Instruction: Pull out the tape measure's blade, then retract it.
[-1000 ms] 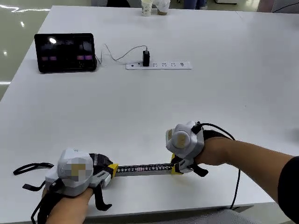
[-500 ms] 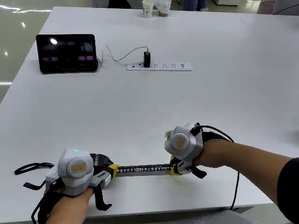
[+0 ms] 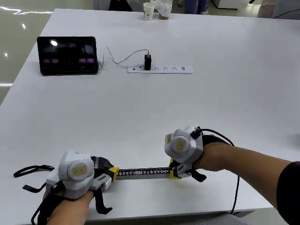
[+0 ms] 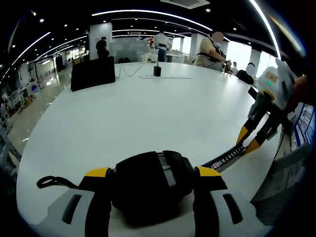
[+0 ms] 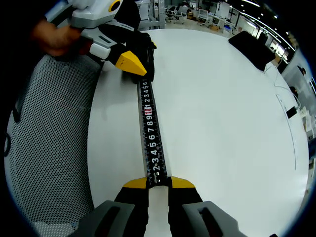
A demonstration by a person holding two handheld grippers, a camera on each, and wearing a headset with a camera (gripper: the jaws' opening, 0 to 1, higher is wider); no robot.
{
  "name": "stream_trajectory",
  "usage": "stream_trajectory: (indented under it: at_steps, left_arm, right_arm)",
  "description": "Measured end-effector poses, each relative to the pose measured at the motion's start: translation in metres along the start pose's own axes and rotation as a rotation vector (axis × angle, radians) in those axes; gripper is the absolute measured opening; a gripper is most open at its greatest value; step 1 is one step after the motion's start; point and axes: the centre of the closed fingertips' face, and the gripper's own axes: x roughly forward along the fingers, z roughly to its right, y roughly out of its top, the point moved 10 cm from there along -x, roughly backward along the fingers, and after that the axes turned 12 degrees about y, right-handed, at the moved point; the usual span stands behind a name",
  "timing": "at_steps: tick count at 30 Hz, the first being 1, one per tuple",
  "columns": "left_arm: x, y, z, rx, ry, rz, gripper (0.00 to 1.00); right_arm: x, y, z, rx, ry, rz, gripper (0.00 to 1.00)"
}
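- Black in its body, the tape measure sits at the near edge of the white table, clenched between the two yellow-tipped jaws of the left gripper, one jaw on each side of it.
- Its blade runs out to the right of the tape measure, flat on the table with the digits facing up.
- At the blade's free end, well to the right of the tape measure, the right gripper has its jaws closed on the tip, so the blade spans the gap between the two grippers.
- A black strap lies on the table just left of the tape measure.
- A dark cable trails from the right gripper toward the near table edge.
- Far beyond the tape measure stand a dark tablet and, to its right, a white power strip with a black plug in it.
- Farther still from the tape measure, paper cups stand at the far edge.
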Motion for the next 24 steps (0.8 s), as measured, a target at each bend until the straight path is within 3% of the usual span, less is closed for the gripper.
stream_trajectory:
  at_steps: [24]
  left_arm:
    - [-0.0008, -0.0001, -0.0018, 0.011, 0.004, -0.006, 0.61]
  right_arm:
    - [0.0021, 0.0028, -0.0004, 0.024, -0.001, 0.035, 0.11]
